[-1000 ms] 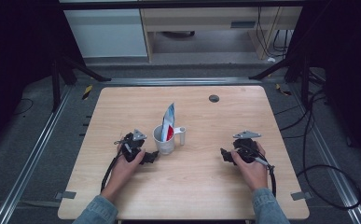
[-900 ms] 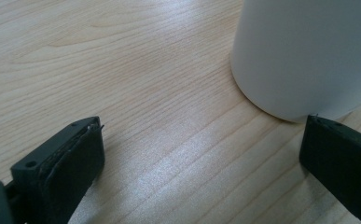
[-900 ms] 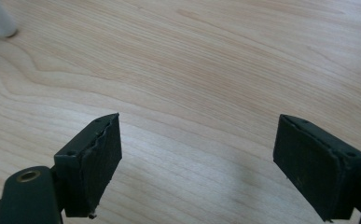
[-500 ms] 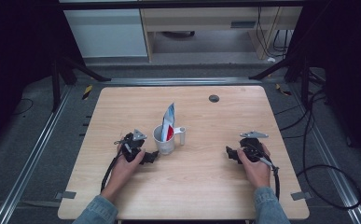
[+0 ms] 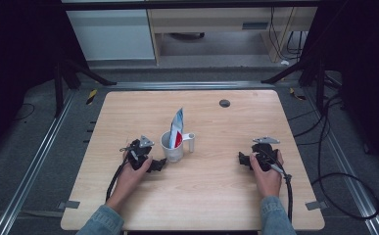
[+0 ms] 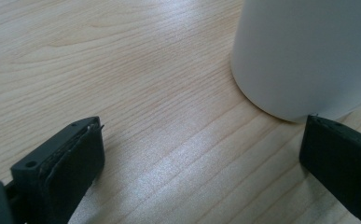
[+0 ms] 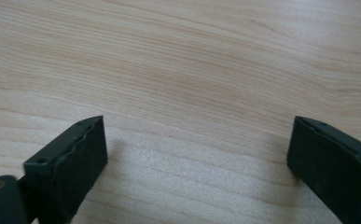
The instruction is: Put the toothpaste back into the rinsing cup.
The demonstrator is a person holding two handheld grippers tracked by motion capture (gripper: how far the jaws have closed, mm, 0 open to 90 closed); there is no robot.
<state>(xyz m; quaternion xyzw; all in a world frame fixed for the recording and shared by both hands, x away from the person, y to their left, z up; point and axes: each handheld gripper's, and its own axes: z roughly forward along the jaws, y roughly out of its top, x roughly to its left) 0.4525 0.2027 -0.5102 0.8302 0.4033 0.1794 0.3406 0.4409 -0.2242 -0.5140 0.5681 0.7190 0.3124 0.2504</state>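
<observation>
A white mug (image 5: 173, 147) stands near the middle of the wooden table (image 5: 216, 200), with a red, white and blue packet (image 5: 178, 123) sticking up out of it. My left gripper (image 5: 157, 165) lies low on the table just left of the mug, open. In the left gripper view the mug's wall (image 6: 308, 56) sits just beyond the right jaw, and bare wood lies between the jaws of that gripper (image 6: 201, 163). My right gripper (image 5: 244, 159) rests at the right side of the table, pointing left. Its jaws have just been opening and stand open (image 7: 197, 163) over bare wood.
A small dark round disc (image 5: 225, 103) lies at the far side of the table. Metal rails (image 5: 55, 142) and cables (image 5: 334, 161) run along the floor on both sides. A cabinet (image 5: 113, 29) stands beyond the far edge.
My right hand has shifted a little to the right and sunk toward the table. The left hand, the mug and the packet have stayed put.
</observation>
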